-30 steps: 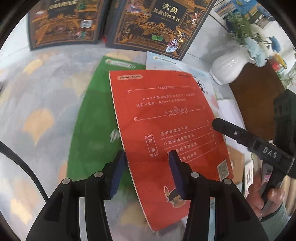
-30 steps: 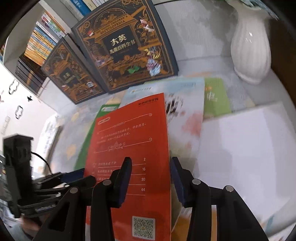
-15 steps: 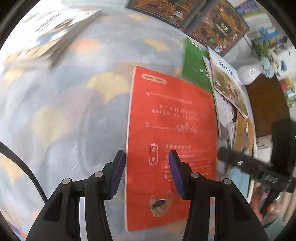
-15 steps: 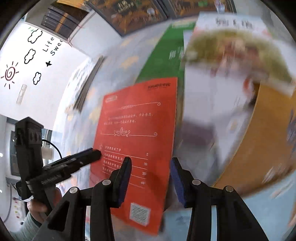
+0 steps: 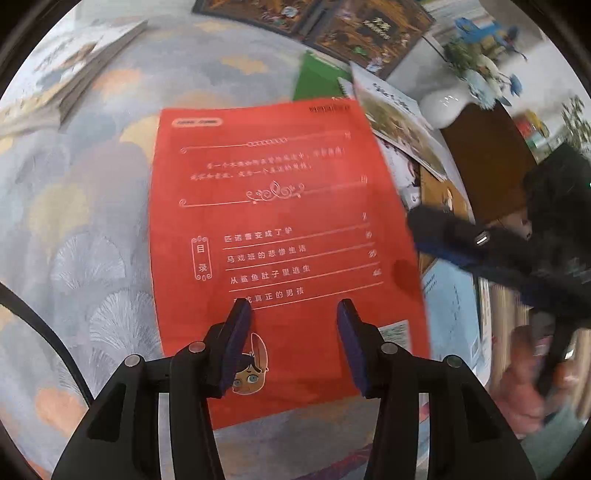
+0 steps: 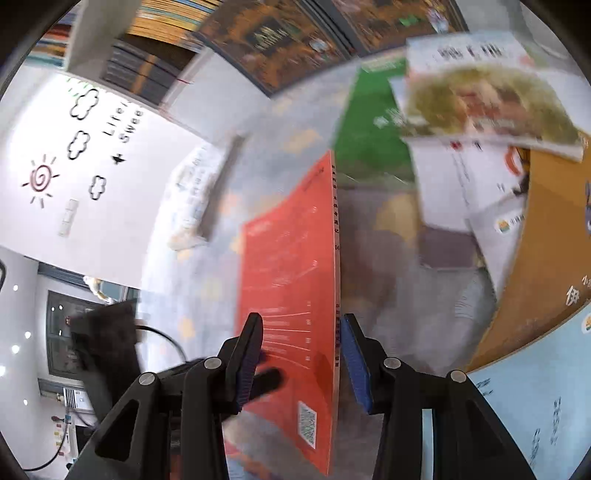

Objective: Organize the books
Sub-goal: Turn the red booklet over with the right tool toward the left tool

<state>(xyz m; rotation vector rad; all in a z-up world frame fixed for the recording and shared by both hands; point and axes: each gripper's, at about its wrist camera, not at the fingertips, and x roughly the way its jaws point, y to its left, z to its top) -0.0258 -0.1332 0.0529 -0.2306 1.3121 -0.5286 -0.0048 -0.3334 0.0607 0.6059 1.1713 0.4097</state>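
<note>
A: Red book point(image 5: 280, 240) – back cover up, contents list + small cartoon face near its near edge. Sits betw. the left gripper point(image 5: 293, 310) fingers in the left wrist view; fingers spread wide, blue pads point(image 5: 240, 332) clear of the cover on both sides, as far as I can tell.

B: Lying flat?

A: Can't say. In the right wrist view the same red book point(image 6: 291, 295) shows nearly edge-on, spine to the right, tilted up off the patterned cloth point(image 5: 85, 229). Right gripper point(image 6: 301, 354) fingers also apart, book between them; right pad just beside the spine, touching or not – cannot tell, frame blurred.

B: What holds the bk then?

A: Not visible. Right gripper point(image 5: 480, 251) seen from the left cam is a dark blur at the book's right edge, near it.

B: Surroundings?

A: Outward: green book point(image 5: 317, 81) beyond the red one's far edge, partly under other bks. Right of it a fanned pile – picture book w/ food-like cover point(image 6: 487, 96) on top, orange book point(image 6: 535, 258) and pale blue book point(image 6: 535, 406) nearer. Two dark ornate books point(image 5: 365, 29) at the far edge. Stack of thin booklets point(image 5: 62, 77) far left on the cloth. White vase w/ blue flowers point(image 5: 454, 99) far right, next to brown tabletop point(image 5: 487, 162).
</note>
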